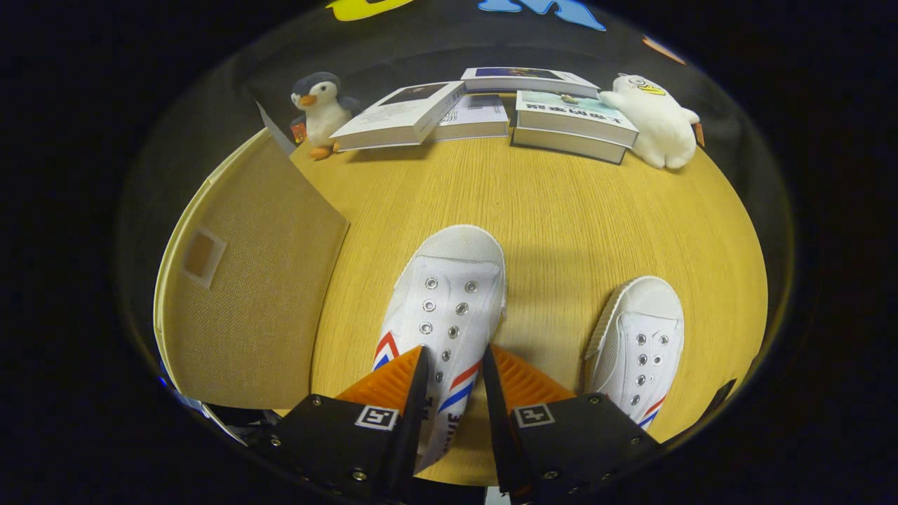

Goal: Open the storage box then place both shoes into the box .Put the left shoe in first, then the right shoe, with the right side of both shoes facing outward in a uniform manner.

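Note:
Two white canvas shoes with red and blue side stripes point away from me over the wooden table (pixel 561 210). The nearer, larger-looking shoe (pixel 452 294) has its rear part between my fingers, and my gripper (pixel 452 372) is shut on its striped side wall; it appears raised off the table, with a shadow to its right. The second shoe (pixel 642 337) rests on the table just right of my right finger (pixel 519 382). Left of the fingers stands the beige fabric storage box (pixel 245 280), its flap raised; its inside is hidden.
At the table's far edge lie several books (pixel 484 112), with a penguin plush (pixel 319 112) at their left end and a white plush (pixel 656 119) at their right end. Bare wood lies between the shoes and the books.

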